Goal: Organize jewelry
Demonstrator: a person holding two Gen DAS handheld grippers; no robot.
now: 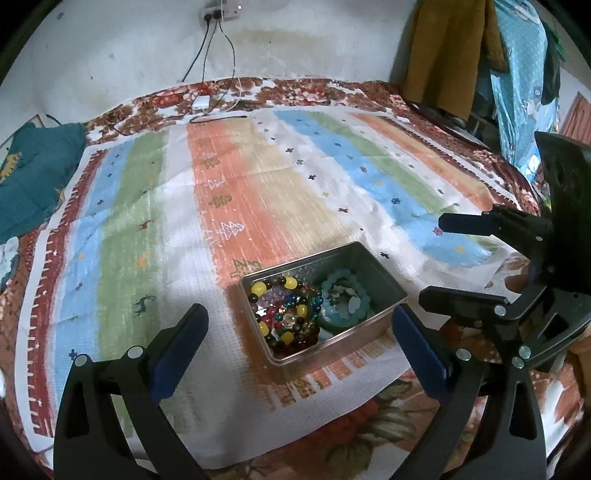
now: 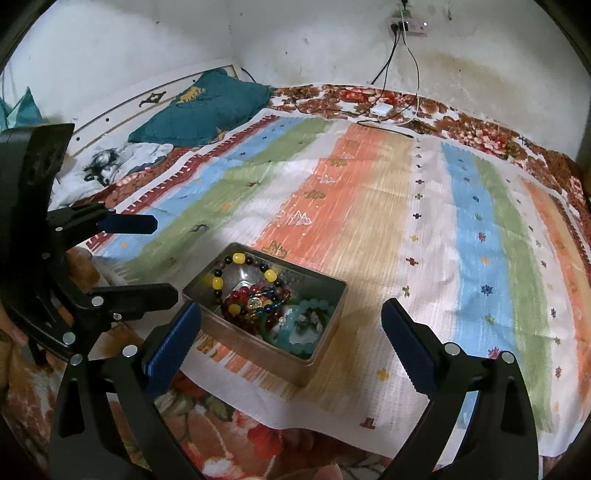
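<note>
Looking down from the left wrist, the left gripper (image 1: 297,334) hangs tilted toward the bed with its blue-padded fingers (image 1: 177,349) spread wide and released, nothing between the pads. Beyond them an open metal tin (image 1: 384,286) sits on a striped cloth (image 1: 236,206) laid over a floral bedspread (image 1: 402,417). Inside the tin lie beaded bracelets: a yellow-and-dark bead bracelet (image 1: 271,295) tangled with red and multicoloured beads on the left side, a turquoise bead bracelet (image 1: 345,295) on the right. At the right edge the right gripper (image 1: 434,260) reaches in, its fingers also spread and empty, just beside the tin's far corner. A wall socket (image 1: 221,13) with hanging cables and clothes (image 1: 450,55) hung at the upper right stand behind the bed.

From the right wrist, the right gripper (image 2: 291,339) points down at the tin (image 2: 258,334) from the other side, fingers (image 2: 406,347) released and straddling its near end without touching it. The left gripper (image 2: 166,258) shows at the left, fingers parted. Only this view shows a teal pillow (image 2: 207,107) at the head of the bed and a crumpled white cloth (image 2: 110,162) beside it.
</note>
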